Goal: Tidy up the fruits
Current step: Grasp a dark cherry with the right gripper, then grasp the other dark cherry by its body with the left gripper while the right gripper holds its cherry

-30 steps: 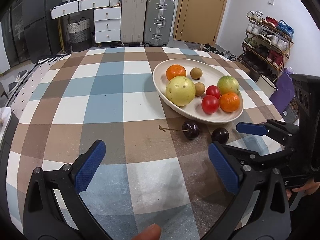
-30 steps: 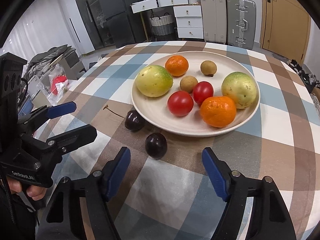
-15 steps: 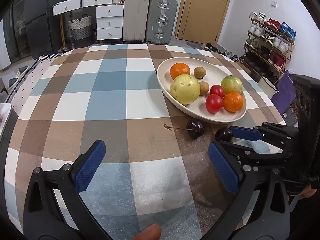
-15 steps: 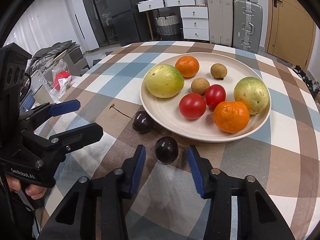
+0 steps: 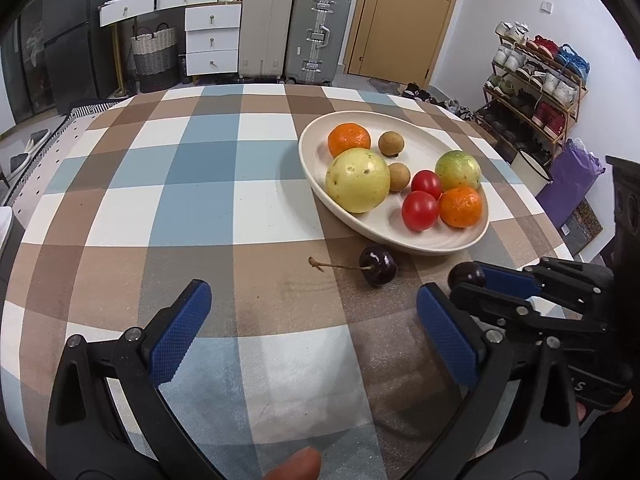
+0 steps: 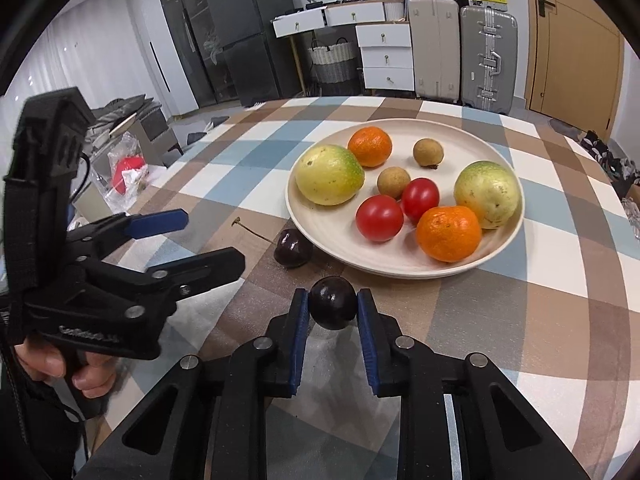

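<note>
A cream plate (image 6: 500,248) on the checked tablecloth holds two oranges, two tomatoes, two green-yellow fruits and two small brown longans. My right gripper (image 6: 333,308) is shut on a dark cherry (image 6: 333,302) just in front of the plate; the cherry also shows in the left wrist view (image 5: 466,275). A second dark cherry with a stem (image 6: 293,242) lies on the cloth by the plate's near-left rim, also in the left wrist view (image 5: 378,265). My left gripper (image 5: 312,328) is open and empty, to the left of the cherries.
The plate (image 5: 316,160) sits at the table's right half. Beyond the far edge stand drawers (image 5: 212,40), suitcases (image 5: 320,32) and a door. A shoe rack (image 5: 536,80) is off the right side.
My right gripper moved forward around the stemless cherry and closed on it. The left gripper stayed open and barely moved.
</note>
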`<state>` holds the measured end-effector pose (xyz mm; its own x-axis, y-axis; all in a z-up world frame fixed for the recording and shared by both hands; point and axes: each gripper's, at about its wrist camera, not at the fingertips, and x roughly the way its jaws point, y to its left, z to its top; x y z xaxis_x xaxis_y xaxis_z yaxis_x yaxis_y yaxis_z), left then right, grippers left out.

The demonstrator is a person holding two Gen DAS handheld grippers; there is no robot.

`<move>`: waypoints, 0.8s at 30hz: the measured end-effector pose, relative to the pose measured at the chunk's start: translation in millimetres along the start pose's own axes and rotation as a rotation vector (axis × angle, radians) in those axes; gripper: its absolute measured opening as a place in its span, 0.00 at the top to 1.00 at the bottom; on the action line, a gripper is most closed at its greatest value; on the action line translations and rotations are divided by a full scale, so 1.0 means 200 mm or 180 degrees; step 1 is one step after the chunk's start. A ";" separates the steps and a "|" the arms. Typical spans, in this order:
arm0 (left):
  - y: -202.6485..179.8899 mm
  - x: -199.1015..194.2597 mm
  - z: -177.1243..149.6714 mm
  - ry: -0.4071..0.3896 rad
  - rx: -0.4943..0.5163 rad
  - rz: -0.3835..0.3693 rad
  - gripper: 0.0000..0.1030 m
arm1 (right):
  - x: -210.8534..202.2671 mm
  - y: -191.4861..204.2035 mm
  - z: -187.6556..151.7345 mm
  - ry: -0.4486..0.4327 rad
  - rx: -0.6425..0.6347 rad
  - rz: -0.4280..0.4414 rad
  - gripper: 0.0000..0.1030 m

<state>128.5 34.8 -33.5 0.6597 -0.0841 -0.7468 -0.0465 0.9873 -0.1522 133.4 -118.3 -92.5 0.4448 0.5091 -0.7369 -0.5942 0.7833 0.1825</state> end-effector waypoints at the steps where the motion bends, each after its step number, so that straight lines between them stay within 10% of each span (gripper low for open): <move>1: -0.01 0.01 0.01 0.0013 0.0012 0.0006 0.01 | -0.01 -0.01 0.00 -0.0020 0.0020 -0.0001 0.76; 14: -0.13 0.17 0.10 0.0154 0.0374 -0.0003 0.01 | -0.12 -0.16 -0.09 -0.0040 0.0298 -0.0035 0.76; 24: -0.23 0.24 0.08 0.0324 0.0804 -0.0212 0.35 | -0.12 -0.19 -0.11 -0.0035 0.0360 -0.0077 0.76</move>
<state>173.4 -12.6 -52.0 0.5755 -0.1506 -0.8038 0.1914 0.9804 -0.0466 131.6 -167.8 -96.0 0.4659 0.4929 -0.7349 -0.5039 0.8305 0.2375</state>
